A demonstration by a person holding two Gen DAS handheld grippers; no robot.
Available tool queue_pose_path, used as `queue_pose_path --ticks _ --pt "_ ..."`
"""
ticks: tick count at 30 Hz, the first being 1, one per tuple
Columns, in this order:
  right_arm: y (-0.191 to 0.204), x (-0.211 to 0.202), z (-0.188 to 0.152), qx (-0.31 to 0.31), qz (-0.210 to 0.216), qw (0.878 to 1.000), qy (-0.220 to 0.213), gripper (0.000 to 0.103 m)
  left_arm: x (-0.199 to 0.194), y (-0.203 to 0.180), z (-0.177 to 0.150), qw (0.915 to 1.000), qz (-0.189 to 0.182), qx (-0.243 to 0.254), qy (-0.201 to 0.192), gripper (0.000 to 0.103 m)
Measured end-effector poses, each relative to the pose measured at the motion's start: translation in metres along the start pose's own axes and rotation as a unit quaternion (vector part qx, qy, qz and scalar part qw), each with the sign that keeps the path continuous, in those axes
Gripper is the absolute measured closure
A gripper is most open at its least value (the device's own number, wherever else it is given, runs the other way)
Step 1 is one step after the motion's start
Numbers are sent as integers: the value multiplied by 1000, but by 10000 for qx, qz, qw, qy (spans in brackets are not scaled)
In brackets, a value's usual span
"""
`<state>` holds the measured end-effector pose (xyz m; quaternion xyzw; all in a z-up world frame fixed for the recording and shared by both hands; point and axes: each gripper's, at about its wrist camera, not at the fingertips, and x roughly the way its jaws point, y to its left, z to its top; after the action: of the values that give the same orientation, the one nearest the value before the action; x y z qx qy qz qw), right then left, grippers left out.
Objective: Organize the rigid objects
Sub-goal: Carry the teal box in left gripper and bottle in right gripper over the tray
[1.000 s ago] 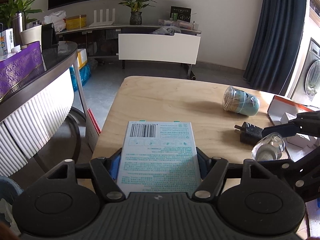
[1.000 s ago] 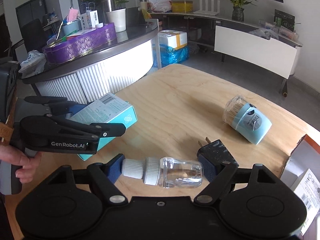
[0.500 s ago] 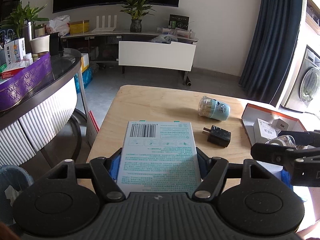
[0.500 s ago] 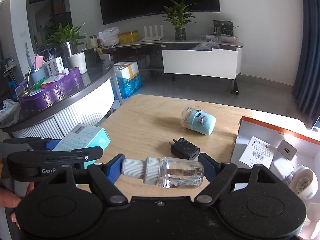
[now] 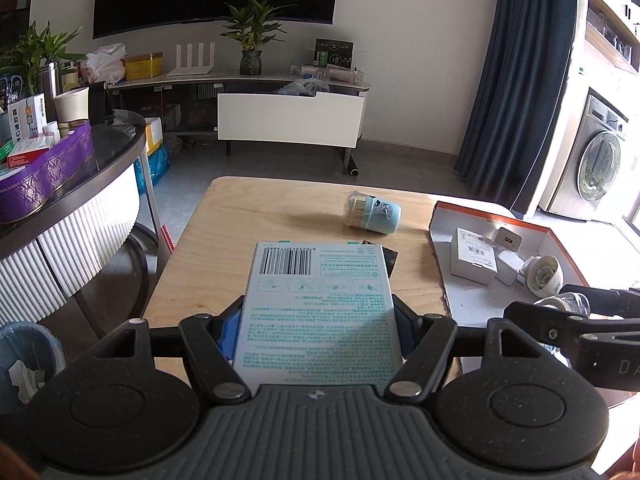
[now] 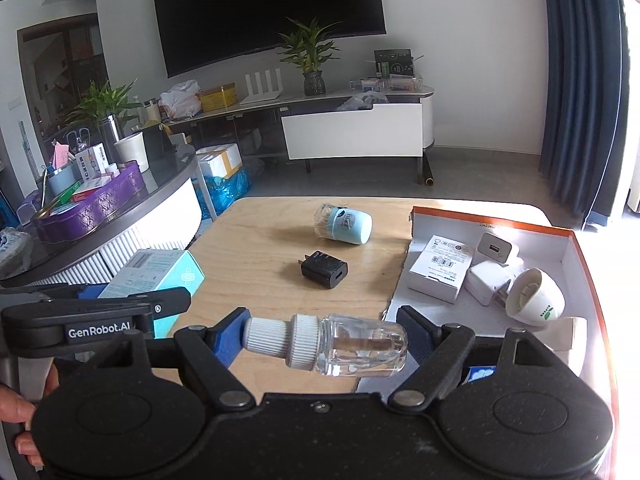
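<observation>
My left gripper [image 5: 316, 328] is shut on a flat white-and-teal carton [image 5: 318, 312], held level above the near edge of the wooden table [image 5: 224, 248]. My right gripper [image 6: 326, 338] is shut on a clear glass bottle [image 6: 352, 344] with a white ribbed cap, gripped end to end, just left of the orange-rimmed box lid [image 6: 576, 248]. A black plug adapter [image 6: 324, 269] and a light-blue toothpick jar [image 6: 344, 225] lie on the table. In the right wrist view the carton [image 6: 160, 270] and left gripper [image 6: 120, 312] show at the left.
The box lid [image 5: 552, 236] holds a white carton [image 6: 440, 268], white chargers [image 6: 494, 248] and a white round part [image 6: 534, 298]. A curved counter [image 5: 80, 184] with a purple tray [image 5: 44, 168] stands left. A bin [image 5: 24, 356] sits on the floor beside the table.
Both grippers have pulled back and risen, each keeping its object. The right one has swung rightward and rolled, so the box lid now lies ahead of it.
</observation>
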<state>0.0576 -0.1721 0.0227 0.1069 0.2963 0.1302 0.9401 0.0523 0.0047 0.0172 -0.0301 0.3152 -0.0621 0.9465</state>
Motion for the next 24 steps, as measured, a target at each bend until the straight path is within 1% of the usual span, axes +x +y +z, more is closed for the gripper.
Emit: queue_pose_path --ticks 4,13,24 --pt "-6 -11 -5 68 -63 9999 -51 8 -5 -8 -3 9999 -131 13 2 32" --pt "-23 -33 -13 208 -268 9993 -186 8 -12 -33 -8 9990 -396 222 -3 32" --pt "-53 -56 -18 466 -635 9963 -344 8 -13 -60 -8 9962 -759 417 2 32"
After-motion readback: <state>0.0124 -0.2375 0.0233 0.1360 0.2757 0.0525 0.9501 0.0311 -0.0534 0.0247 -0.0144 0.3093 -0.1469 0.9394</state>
